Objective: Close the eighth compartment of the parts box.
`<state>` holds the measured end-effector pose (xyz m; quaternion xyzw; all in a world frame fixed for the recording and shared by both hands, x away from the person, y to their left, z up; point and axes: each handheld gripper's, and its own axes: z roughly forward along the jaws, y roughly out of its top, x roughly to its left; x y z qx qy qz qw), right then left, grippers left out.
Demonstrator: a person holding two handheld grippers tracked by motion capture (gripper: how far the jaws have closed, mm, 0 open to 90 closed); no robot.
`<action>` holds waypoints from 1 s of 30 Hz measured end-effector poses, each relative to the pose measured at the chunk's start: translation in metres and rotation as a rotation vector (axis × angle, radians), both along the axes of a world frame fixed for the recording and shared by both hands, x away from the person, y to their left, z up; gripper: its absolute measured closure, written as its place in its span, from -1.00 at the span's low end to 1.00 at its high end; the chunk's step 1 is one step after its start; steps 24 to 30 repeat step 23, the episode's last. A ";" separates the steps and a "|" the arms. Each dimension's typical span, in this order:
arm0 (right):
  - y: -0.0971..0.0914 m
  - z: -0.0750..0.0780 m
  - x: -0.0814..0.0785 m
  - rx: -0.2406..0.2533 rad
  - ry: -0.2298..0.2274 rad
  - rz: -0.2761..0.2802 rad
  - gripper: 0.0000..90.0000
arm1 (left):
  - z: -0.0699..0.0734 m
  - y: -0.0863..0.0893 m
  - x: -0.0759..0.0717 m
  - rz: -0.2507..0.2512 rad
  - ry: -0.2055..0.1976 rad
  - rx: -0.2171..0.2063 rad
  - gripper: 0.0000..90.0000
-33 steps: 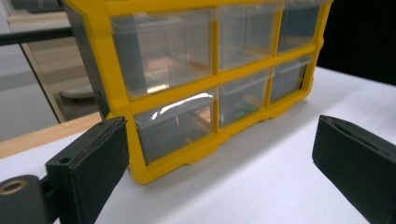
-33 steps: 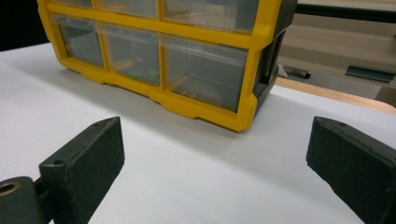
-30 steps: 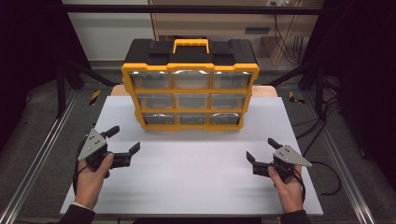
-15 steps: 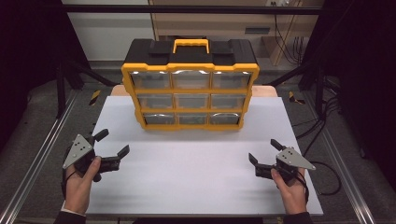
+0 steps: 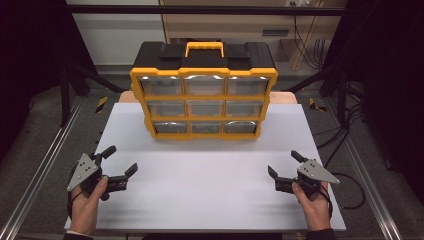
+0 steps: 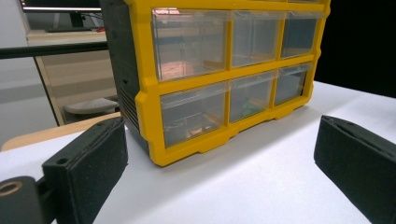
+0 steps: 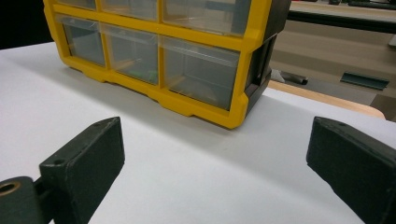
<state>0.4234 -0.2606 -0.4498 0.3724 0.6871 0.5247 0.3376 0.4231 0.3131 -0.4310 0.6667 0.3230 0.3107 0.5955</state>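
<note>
A yellow and black drawer organizer (image 5: pixel 204 95) with clear drawers and a yellow handle stands at the back middle of the white table (image 5: pixel 210 195). Near the front left, a hand holds my left gripper (image 5: pixel 122 158) open, with nothing between its jaws. At the front right my right gripper (image 5: pixel 283 162) is open too and holds nothing. In the left gripper view the organizer (image 6: pixel 219 70) rises ahead past the wide gap of the left gripper (image 6: pixel 219 177). From the right gripper (image 7: pixel 215 177) I look at the organizer's (image 7: pixel 163 51) lower right corner. Small items lie in the bottom drawers.
Metal rails (image 5: pixel 40 175) run along both sides of the table. Cables (image 5: pixel 350 125) lie on the floor at the right. A wooden tabletop edge (image 5: pixel 282 96) pokes out behind the organizer. Open white surface lies between the grippers and the organizer.
My left gripper has drawn back to the left and toward the near edge. The right gripper has drifted slightly toward the near right. Both stayed open.
</note>
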 end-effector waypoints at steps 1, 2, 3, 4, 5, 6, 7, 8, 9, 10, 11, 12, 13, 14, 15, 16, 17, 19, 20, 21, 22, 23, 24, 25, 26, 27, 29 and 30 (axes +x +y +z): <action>0.000 0.000 0.000 0.000 0.000 0.002 -0.90 | -0.002 0.000 0.000 0.005 -0.003 -0.011 -0.95; 0.000 0.000 0.000 0.000 -0.003 0.003 -0.90 | -0.003 0.000 0.000 0.004 -0.002 -0.016 -0.95; 0.000 0.000 0.000 0.001 -0.005 0.004 -0.90 | -0.005 -0.001 0.000 0.004 -0.003 -0.016 -0.95; 0.000 0.000 0.000 -0.001 -0.007 0.005 -0.90 | -0.006 -0.001 0.000 0.006 -0.005 -0.013 -0.95; 0.000 0.000 0.000 -0.001 -0.008 0.005 -0.90 | -0.008 -0.002 0.000 0.004 -0.005 -0.012 -0.95; -0.001 -0.001 0.000 0.001 -0.007 0.007 -0.90 | -0.010 -0.002 0.000 0.002 -0.005 -0.011 -0.95; 0.000 -0.002 0.000 0.004 -0.004 0.008 -0.90 | -0.011 -0.003 0.000 0.001 -0.007 -0.013 -0.95; 0.000 -0.002 0.000 0.007 0.001 0.008 -0.90 | -0.012 -0.003 0.000 -0.001 -0.009 -0.012 -0.95; 0.000 -0.003 0.001 0.004 -0.003 0.012 -0.90 | -0.013 -0.003 0.000 -0.005 -0.011 -0.013 -0.95; 0.000 -0.004 0.001 0.010 -0.003 0.018 -0.90 | -0.014 -0.003 0.000 -0.008 -0.013 -0.013 -0.95; 0.000 -0.004 0.001 0.009 -0.006 0.020 -0.90 | -0.015 -0.003 0.001 -0.013 -0.021 -0.012 -0.95; 0.000 -0.005 0.001 0.013 -0.007 0.025 -0.90 | -0.015 -0.004 0.002 -0.014 -0.024 -0.012 -0.95; 0.001 -0.006 0.002 0.017 -0.010 0.027 -0.90 | -0.016 -0.004 0.003 -0.019 -0.029 -0.016 -0.95; 0.001 -0.007 0.002 0.020 -0.010 0.031 -0.90 | -0.017 -0.005 0.005 -0.024 -0.027 -0.021 -0.95; 0.002 -0.008 0.003 0.024 -0.010 0.033 -0.90 | -0.018 -0.007 0.006 -0.029 -0.027 -0.022 -0.95; 0.003 -0.008 0.003 0.031 -0.013 0.042 -0.90 | -0.019 -0.009 0.008 -0.039 -0.024 -0.022 -0.95; 0.004 -0.009 0.004 0.030 -0.015 0.052 -0.90 | -0.020 -0.011 0.009 -0.044 -0.024 -0.023 -0.95; 0.007 -0.010 0.004 0.029 -0.016 0.076 -0.90 | -0.021 -0.018 0.011 -0.066 -0.026 -0.012 -0.95; 0.009 -0.011 0.005 0.036 -0.010 0.086 -0.90 | -0.021 -0.021 0.011 -0.070 -0.025 0.001 -0.95; 0.010 -0.012 0.006 0.036 -0.005 0.094 -0.90 | -0.021 -0.024 0.011 -0.077 -0.027 0.016 -0.95; 0.012 -0.013 0.007 0.039 -0.010 0.101 -0.90 | -0.021 -0.026 0.010 -0.086 -0.030 0.031 -0.95; 0.012 -0.013 0.007 0.036 -0.007 0.104 -0.90 | -0.021 -0.026 0.010 -0.086 -0.030 0.031 -0.95; 0.012 -0.013 0.007 0.036 -0.007 0.104 -0.90 | -0.021 -0.026 0.010 -0.086 -0.030 0.031 -0.95; 0.012 -0.013 0.007 0.036 -0.007 0.104 -0.90 | -0.021 -0.026 0.010 -0.086 -0.030 0.031 -0.95; 0.012 -0.013 0.007 0.036 -0.007 0.104 -0.90 | -0.021 -0.026 0.010 -0.086 -0.030 0.031 -0.95; 0.012 -0.013 0.007 0.036 -0.007 0.104 -0.90 | -0.021 -0.026 0.010 -0.086 -0.030 0.031 -0.95; 0.012 -0.013 0.007 0.036 -0.007 0.104 -0.90 | -0.021 -0.026 0.010 -0.086 -0.030 0.031 -0.95; 0.012 -0.013 0.007 0.036 -0.007 0.104 -0.90 | -0.021 -0.026 0.010 -0.086 -0.030 0.031 -0.95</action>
